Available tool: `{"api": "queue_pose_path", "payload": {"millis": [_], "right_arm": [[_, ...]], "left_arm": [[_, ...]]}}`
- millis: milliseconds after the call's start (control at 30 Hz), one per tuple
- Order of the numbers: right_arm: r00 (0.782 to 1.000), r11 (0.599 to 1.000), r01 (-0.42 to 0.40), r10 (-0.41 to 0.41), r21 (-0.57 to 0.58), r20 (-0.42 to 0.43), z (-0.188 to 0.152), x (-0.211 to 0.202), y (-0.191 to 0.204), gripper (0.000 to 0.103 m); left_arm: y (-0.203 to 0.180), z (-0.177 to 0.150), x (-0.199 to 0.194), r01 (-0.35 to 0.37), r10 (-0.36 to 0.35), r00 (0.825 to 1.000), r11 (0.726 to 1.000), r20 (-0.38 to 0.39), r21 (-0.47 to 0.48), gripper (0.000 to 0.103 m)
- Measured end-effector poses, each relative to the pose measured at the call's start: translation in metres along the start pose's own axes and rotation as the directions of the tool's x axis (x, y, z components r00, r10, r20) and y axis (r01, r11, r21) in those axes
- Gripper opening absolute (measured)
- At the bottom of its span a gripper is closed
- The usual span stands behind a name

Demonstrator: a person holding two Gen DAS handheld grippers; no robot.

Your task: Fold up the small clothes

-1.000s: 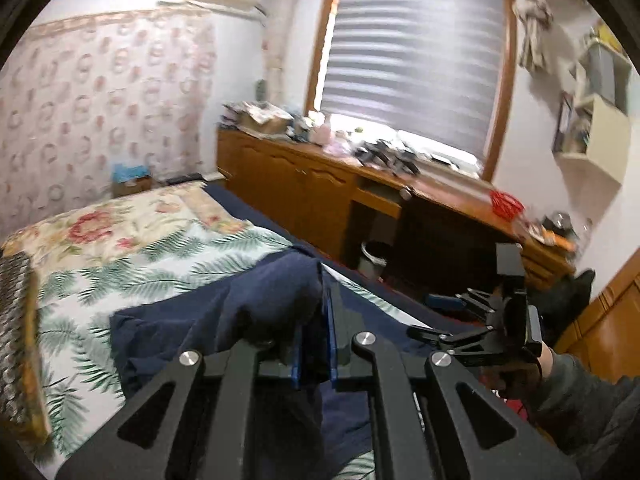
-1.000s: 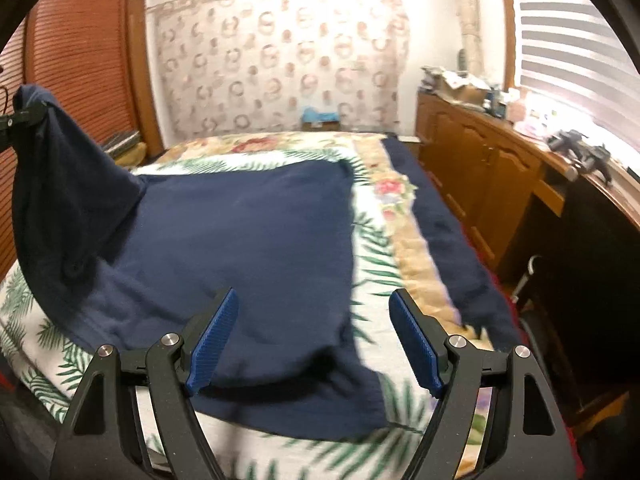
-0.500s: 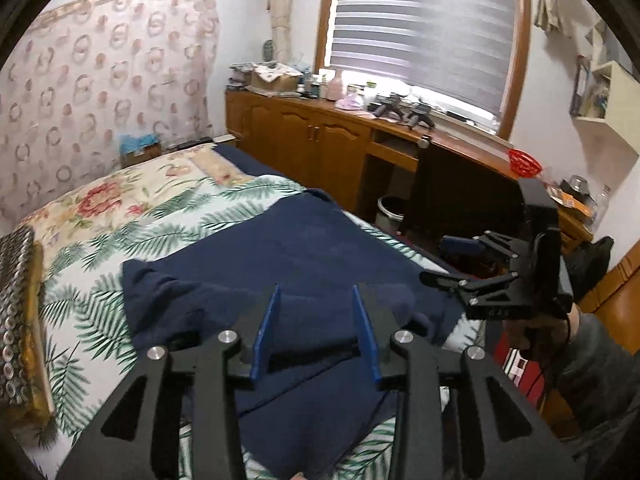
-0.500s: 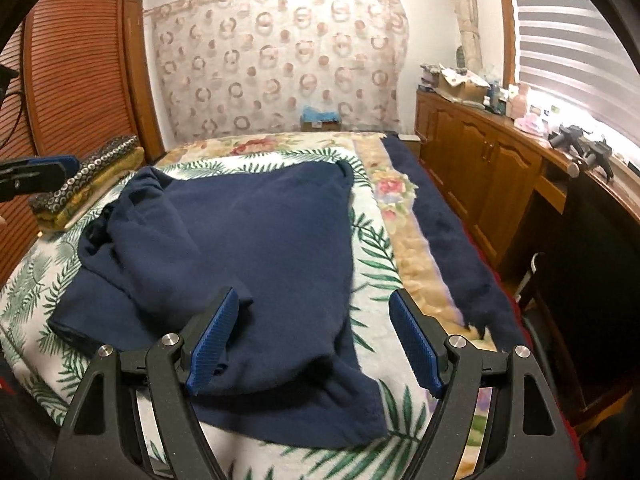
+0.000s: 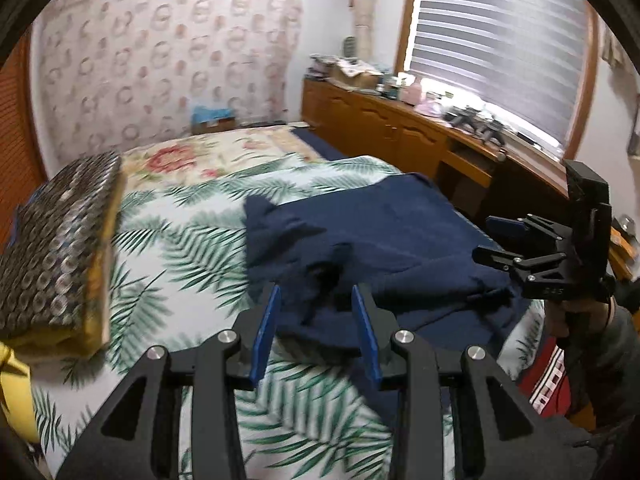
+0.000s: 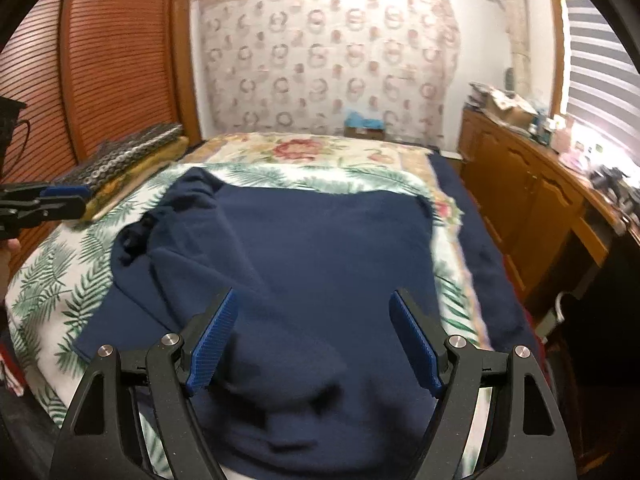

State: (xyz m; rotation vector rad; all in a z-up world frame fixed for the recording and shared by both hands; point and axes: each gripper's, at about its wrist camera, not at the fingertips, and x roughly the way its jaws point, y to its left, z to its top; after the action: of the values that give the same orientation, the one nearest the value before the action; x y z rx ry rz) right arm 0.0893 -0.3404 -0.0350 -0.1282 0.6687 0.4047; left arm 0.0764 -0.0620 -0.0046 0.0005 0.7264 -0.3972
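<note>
A navy blue garment (image 6: 320, 264) lies spread across the palm-leaf bedspread (image 6: 60, 280), filling the centre of the right wrist view, with one side folded in over the body along the left of the frame and a rumpled bunch near its upper-left corner. In the left wrist view the same garment (image 5: 380, 232) sits right of centre, its folded layer creased and heaped just beyond the blue pads.

The left gripper (image 5: 316, 328) hangs over the near edge of the cloth with its jaws parted; they have just been opening, and nothing is clamped between them. The right gripper (image 6: 316, 340) stands spread wide above the lower middle of the garment, its pads clear of the fabric, gripping nothing. It also appears at the right edge of the left wrist view, held by a hand (image 5: 580, 316) in a dark sleeve.

A stack of folded patterned bedding (image 5: 60, 248) rests at the left of the bed. A wooden cabinet run (image 6: 532, 196) lines the right side under a window blind (image 5: 500, 40), and a floral curtain (image 6: 328, 56) covers the far wall.
</note>
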Motion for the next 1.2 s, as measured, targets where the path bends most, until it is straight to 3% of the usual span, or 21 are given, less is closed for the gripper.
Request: {"api": "queue_pose_path", "payload": {"millis": [367, 667, 1033, 1200], "right_arm": [[0.991, 0.988, -0.132, 0.13, -0.084, -0.024, 0.034, 0.04, 0.052, 0.08], [0.975, 0.969, -0.219, 0.214, -0.116, -0.053, 0.054, 0.062, 0.083, 0.08], [0.951, 0.946, -0.282, 0.254, -0.159, -0.175, 0.054, 0.098, 0.119, 0.08], [0.928, 0.923, -0.338, 0.294, -0.184, -0.229, 0.055, 0.107, 0.137, 0.08]], "left_arm": [[0.04, -0.016, -0.019, -0.073, 0.073, 0.997, 0.995, 0.007, -0.067, 0.035], [0.057, -0.03, -0.029, -0.084, 0.085, 0.996, 0.992, 0.006, -0.091, 0.035], [0.085, -0.047, -0.034, -0.093, 0.095, 0.995, 0.984, 0.006, -0.152, 0.035], [0.089, -0.051, -0.035, -0.092, 0.094, 0.996, 0.983, 0.006, -0.16, 0.035]]}}
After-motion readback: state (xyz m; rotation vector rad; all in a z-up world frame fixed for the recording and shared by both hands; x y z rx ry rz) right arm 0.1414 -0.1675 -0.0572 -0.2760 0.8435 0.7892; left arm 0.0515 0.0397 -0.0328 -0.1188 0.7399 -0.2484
